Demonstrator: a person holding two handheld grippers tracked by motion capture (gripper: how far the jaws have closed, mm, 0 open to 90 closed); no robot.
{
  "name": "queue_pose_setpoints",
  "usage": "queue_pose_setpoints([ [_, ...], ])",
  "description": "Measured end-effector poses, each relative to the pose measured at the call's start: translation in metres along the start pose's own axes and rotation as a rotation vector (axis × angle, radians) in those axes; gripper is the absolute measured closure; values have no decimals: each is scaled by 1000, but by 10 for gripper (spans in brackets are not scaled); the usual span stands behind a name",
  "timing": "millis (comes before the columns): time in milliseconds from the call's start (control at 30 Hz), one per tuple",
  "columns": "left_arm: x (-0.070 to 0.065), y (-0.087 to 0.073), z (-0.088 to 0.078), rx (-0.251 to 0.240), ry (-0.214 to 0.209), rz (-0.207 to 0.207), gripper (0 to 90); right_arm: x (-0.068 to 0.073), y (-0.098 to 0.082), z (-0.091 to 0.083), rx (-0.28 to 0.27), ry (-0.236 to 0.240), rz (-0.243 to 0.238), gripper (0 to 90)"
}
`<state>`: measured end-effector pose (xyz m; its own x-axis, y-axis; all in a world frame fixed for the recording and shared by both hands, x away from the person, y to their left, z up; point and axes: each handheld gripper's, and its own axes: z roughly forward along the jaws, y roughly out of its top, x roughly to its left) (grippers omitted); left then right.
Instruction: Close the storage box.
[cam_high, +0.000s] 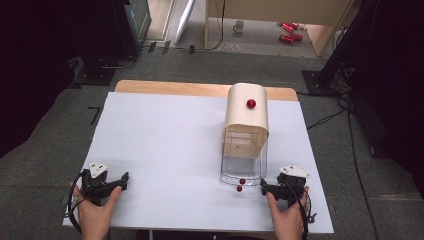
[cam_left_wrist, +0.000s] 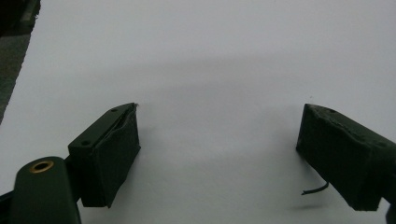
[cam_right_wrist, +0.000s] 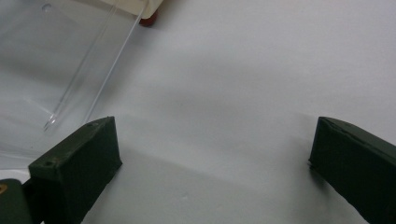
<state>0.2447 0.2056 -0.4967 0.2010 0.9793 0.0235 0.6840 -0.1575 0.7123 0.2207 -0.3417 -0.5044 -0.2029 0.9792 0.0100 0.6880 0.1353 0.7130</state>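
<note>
The left hand-held gripper (cam_high: 119, 181) rests on the near left of the table (cam_high: 165, 145), its jaws spread wide with bare white surface between them. The right hand-held gripper (cam_high: 266, 188) sits at the near right, jaws likewise wide apart and holding nothing, just beside the near right corner of the clear tray (cam_high: 243, 170). That tray lies in front of a cream bread box (cam_high: 246, 120), which stands right of centre and bears a red knob (cam_high: 251, 103) on its curved lid. Two small red balls (cam_high: 240, 185) show at the tray's near edge. A hand (cam_high: 95, 212) grips each tool from the table's near side.
</note>
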Motion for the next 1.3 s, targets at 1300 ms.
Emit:
queue_pose_setpoints([
  [1300,0,0,0,-1,1,0,133,15,-7,-29,-31,-10,52,137],
])
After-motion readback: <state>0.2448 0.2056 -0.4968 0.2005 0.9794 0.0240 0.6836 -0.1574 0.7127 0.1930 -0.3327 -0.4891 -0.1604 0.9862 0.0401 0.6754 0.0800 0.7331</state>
